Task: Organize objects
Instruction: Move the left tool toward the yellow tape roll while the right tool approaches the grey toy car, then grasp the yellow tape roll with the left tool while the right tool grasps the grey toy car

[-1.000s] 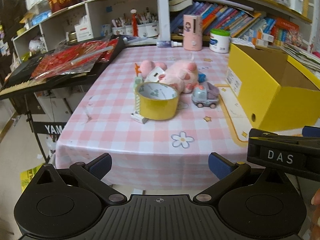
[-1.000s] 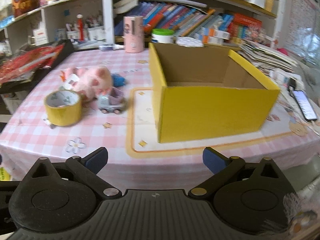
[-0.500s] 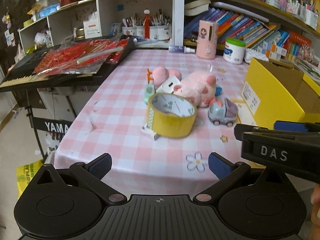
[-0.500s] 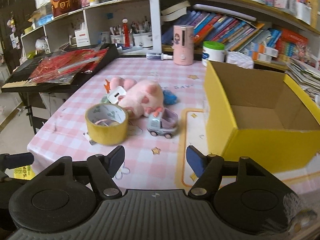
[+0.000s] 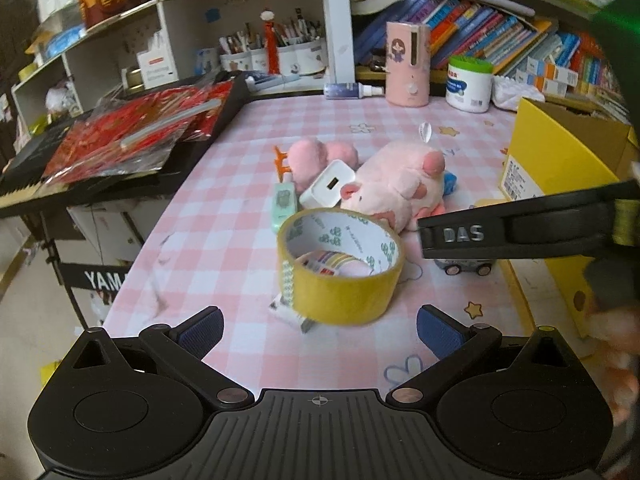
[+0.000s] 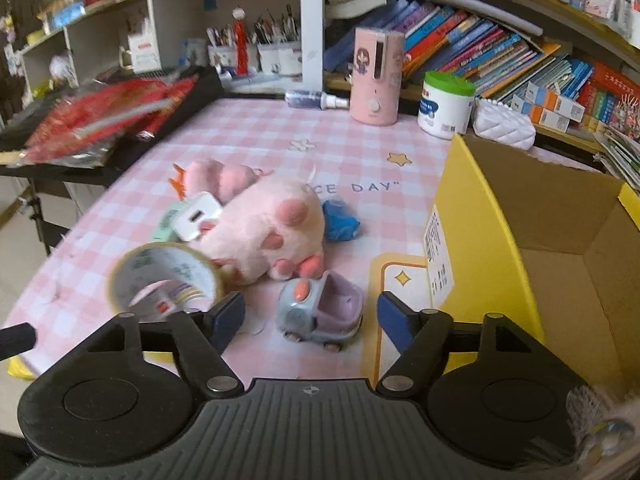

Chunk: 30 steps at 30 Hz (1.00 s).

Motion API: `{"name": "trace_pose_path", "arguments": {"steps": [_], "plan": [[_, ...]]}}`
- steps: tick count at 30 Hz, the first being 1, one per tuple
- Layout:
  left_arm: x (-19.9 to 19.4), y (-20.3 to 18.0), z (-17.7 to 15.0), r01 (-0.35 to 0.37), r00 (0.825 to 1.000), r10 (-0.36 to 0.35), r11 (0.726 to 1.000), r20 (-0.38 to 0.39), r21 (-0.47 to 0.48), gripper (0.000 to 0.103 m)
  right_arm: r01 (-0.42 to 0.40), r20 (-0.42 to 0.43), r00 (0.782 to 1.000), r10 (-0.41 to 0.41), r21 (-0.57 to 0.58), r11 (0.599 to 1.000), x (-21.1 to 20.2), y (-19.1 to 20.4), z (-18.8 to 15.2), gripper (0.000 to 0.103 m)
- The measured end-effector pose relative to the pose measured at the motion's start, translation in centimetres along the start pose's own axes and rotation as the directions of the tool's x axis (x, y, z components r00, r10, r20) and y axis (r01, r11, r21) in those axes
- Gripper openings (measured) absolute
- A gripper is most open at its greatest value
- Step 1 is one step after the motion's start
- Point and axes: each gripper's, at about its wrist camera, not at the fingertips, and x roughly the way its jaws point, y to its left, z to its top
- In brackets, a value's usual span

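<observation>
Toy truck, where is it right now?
In the right wrist view, the toy truck sits between the open right gripper's fingers, beside the plush pig.

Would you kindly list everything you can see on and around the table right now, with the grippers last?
tape roll: one, yellow, near table edge, small things inside its ring
plush pig: one, pink, lying behind the tape roll
charger: one, white, leaning on the plush pig
toy car: one, blue and lilac, in front of the plush pig
cardboard box: one, yellow, open, right side of the table
humidifier: one, pink, back edge of the table
jar: one, white with green lid, beside the humidifier
tablecloth: one, pink checked
left hand-held gripper: open, before the tape roll
right hand-held gripper: open, jaws just widened, toy car between its fingers, untouched
</observation>
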Motion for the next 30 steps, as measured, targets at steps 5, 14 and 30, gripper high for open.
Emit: {"name": "trace_pose_path", "arguments": {"steps": [5,14,30], "plan": [[1.8,-0.7,0.8,-0.01,1.0,0.01,1.0,-0.022,0.026,0.103,-0.02,-0.102,0.994,0.024,0.038,0.999,3.6,-0.9,0.7,0.076],[4.7,-1.4,2.4,-0.046,0.998,0.049,0.997,-0.046,0.054,0.103,-0.108,-0.171,0.979,0.113,0.039,0.993,5.5,-1.8,1.4,0.062],[4.6,0.1,4.0,0.006,1.0,-0.006,0.998,-0.007,-0.059,0.091,-0.131,0.044,0.991,0.13,0.008,0.991,0.7,-3.5,3.8,0.062]]}}
